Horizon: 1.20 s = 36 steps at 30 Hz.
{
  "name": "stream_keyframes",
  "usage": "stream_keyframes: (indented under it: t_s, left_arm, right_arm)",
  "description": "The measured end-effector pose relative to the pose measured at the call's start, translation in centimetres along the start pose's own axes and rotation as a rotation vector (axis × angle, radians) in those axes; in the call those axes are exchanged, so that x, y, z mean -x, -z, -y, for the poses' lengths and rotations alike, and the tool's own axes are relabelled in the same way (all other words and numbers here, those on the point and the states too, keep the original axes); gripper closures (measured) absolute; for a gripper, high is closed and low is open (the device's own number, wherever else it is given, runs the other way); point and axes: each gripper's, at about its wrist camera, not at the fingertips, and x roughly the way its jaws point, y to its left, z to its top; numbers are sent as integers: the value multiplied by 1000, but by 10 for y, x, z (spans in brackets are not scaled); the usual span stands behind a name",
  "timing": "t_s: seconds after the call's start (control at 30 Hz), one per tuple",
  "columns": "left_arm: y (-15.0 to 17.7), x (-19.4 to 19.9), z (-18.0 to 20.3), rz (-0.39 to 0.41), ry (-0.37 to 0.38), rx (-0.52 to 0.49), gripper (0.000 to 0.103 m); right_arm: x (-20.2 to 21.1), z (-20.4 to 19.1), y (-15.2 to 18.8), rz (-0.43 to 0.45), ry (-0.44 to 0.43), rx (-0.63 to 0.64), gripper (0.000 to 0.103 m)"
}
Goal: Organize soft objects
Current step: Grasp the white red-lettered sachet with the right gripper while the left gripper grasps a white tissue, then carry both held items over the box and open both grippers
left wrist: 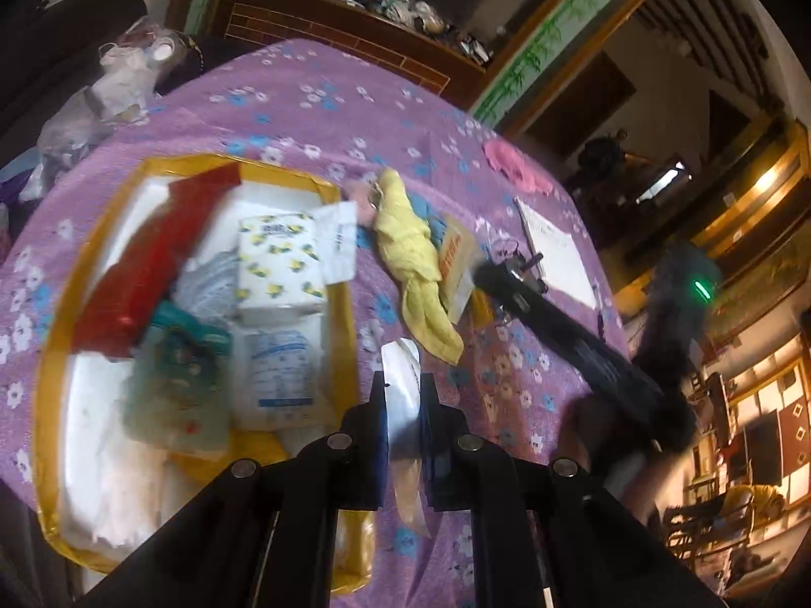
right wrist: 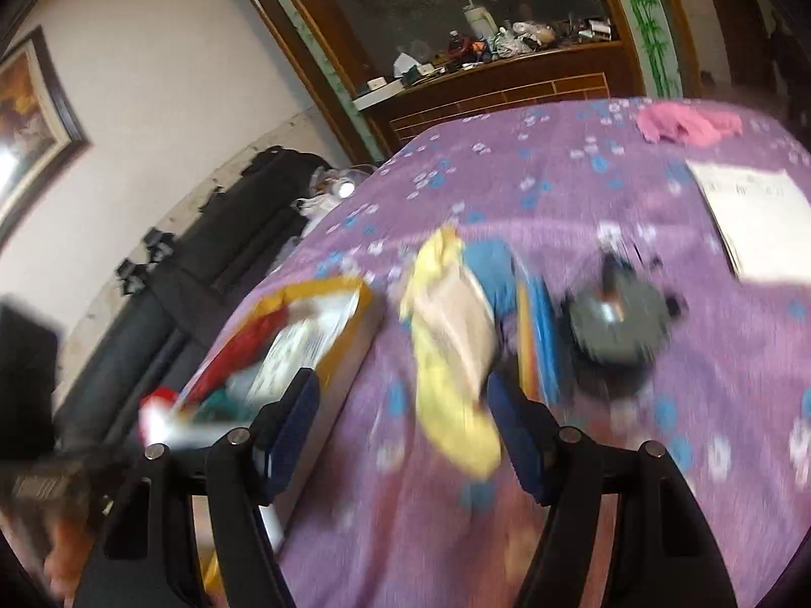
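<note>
My left gripper (left wrist: 403, 390) is shut on a thin white packet (left wrist: 401, 395) and holds it above the purple flowered cloth (left wrist: 314, 116), just right of the yellow box (left wrist: 81, 263). The box holds tissue packs (left wrist: 279, 263), a red pack (left wrist: 147, 263) and a green bag (left wrist: 177, 370). A yellow cloth (left wrist: 410, 248) lies beside the box over blue and pink items. My right gripper (right wrist: 405, 405) is open, its fingers either side of the yellow cloth's (right wrist: 451, 354) near end; that view is blurred. A pink cloth (left wrist: 512, 164) lies far right; it also shows in the right wrist view (right wrist: 684, 121).
A white paper sheet (right wrist: 755, 218) lies at the table's right edge. A dark round object (right wrist: 618, 324) sits right of the yellow cloth. White plastic bags (left wrist: 111, 86) sit at the far left edge. A cluttered wooden cabinet (left wrist: 355, 25) stands behind the table.
</note>
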Motion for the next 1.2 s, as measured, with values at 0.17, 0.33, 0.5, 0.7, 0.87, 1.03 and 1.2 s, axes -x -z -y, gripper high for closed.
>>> stream_keyframes:
  t_s: [0.17, 0.33, 0.5, 0.7, 0.87, 1.03, 1.2]
  left_arm:
    - [0, 17, -20, 27, -2, 31, 95]
    - [3, 22, -33, 33, -6, 53, 95]
    - [9, 24, -39, 28, -20, 62, 95]
    - [22, 38, -49, 23, -60, 63, 95]
    - [33, 38, -51, 2, -78, 60, 94]
    - [41, 34, -57, -23, -83, 64, 94]
    - [43, 27, -61, -37, -107, 59, 94]
  right_arm:
    - [-39, 1, -10, -55, 107, -6, 75]
    - [-31, 3, -5, -11, 172, 4, 91]
    - [10, 1, 1, 62, 137, -20, 94]
    - [56, -21, 16, 94, -62, -38, 94]
    - [46, -58, 30, 3, -268, -6, 94]
    - [17, -94, 35, -75, -333, 62, 94]
    - [-20, -113, 33, -156, -399, 73, 94]
